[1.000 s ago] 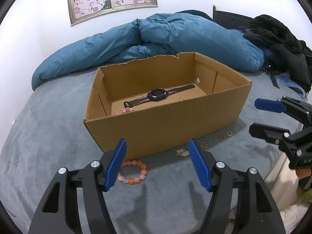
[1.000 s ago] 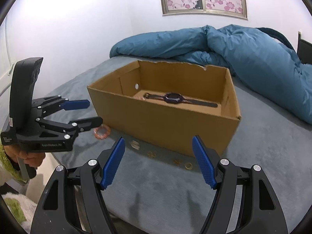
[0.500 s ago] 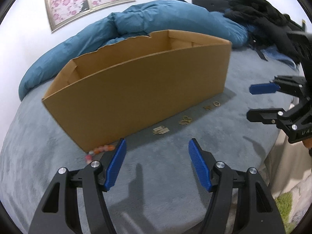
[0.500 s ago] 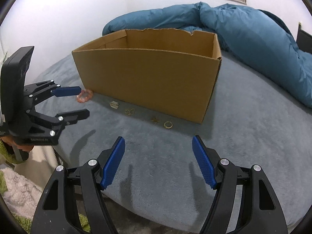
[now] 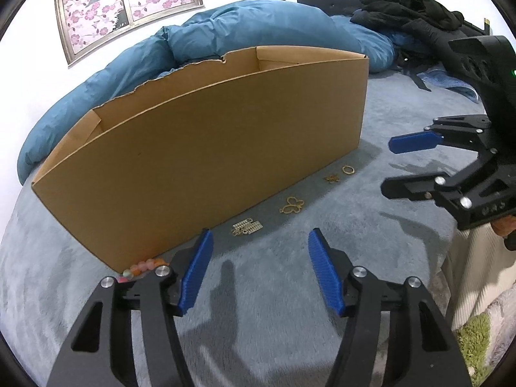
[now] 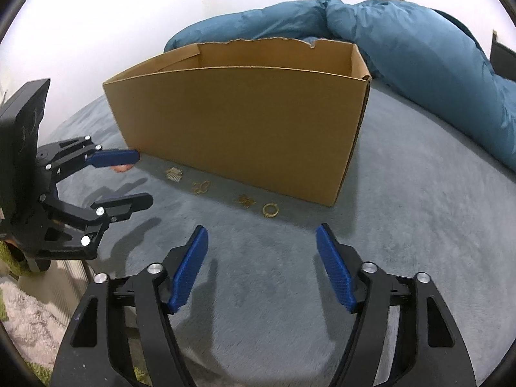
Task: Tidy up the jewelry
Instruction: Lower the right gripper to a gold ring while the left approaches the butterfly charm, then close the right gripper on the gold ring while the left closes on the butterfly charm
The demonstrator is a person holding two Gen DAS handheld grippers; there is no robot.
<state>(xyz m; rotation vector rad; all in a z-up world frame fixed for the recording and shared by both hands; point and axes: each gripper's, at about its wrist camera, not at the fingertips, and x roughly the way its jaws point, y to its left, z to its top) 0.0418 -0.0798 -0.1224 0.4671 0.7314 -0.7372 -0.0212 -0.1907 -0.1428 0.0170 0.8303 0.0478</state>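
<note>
Between the wide-spread jaws of the left gripper (image 5: 259,269) lies only grey bed (image 5: 290,290) cover; it holds nothing. Jaws of the right gripper (image 6: 261,266) stand equally parted and empty. Just ahead, a row of small gold pieces lies along the near wall of the cardboard box (image 5: 206,167): a comb-like charm (image 5: 246,226), an open butterfly outline (image 5: 292,205), a little flower shape (image 5: 331,178) and a ring (image 6: 270,209). An orange-pink bead bracelet (image 5: 142,267) sits at the box's left corner, partly behind the left gripper. A blue duvet (image 6: 403,32) is heaped beyond the box.
</note>
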